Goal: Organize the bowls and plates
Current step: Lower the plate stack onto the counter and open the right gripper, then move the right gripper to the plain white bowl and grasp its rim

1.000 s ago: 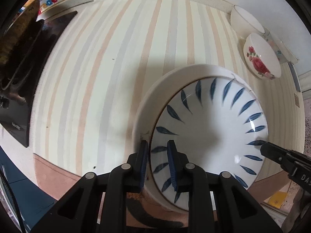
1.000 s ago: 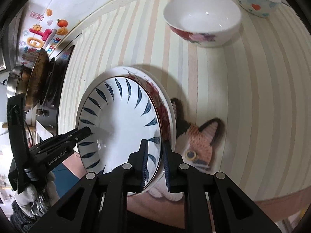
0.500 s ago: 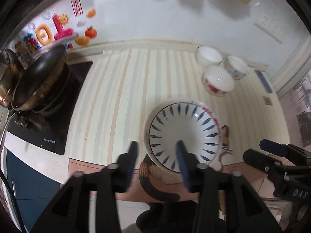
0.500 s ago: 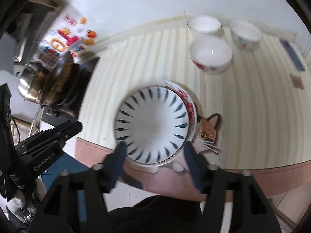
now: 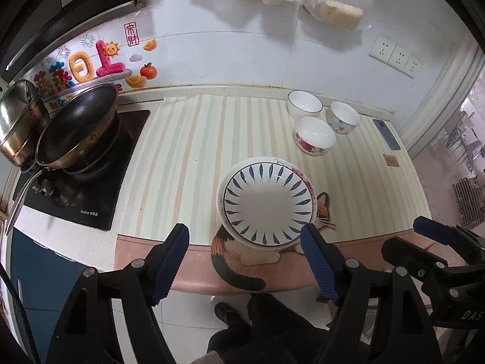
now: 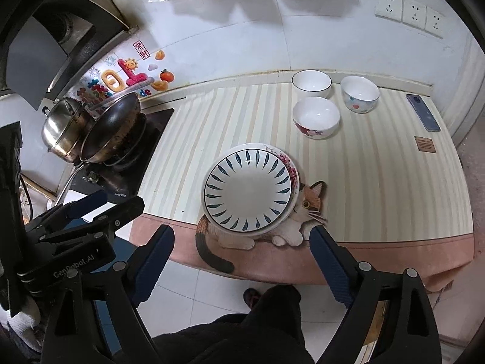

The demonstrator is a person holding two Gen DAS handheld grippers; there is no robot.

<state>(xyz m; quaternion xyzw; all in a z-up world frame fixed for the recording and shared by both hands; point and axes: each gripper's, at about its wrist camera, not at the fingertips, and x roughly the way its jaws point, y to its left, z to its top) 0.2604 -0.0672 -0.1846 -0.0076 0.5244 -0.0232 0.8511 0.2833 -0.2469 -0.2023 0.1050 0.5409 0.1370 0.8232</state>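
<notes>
A blue-leaf plate (image 5: 268,203) lies stacked on a floral plate (image 5: 304,179) near the front edge of the striped counter mat; the stack also shows in the right wrist view (image 6: 248,188). Three bowls stand behind it: a rose bowl (image 5: 315,136), a plain white bowl (image 5: 304,104) and a heart-pattern bowl (image 5: 344,117). My left gripper (image 5: 245,265) is open and empty, held off the counter in front of the stack. My right gripper (image 6: 242,265) is open and empty too, also pulled back above the floor.
A wok (image 5: 77,127) and a steel pot (image 5: 18,118) sit on the black cooktop (image 5: 100,194) at the left. A phone (image 6: 423,112) and a small brown card (image 6: 425,144) lie at the mat's right side. A cat picture (image 6: 306,209) marks the mat's front edge.
Both grippers let go of the blue-leaf plate, opened wide and pulled back and up from the counter. The plate now rests on the floral plate.
</notes>
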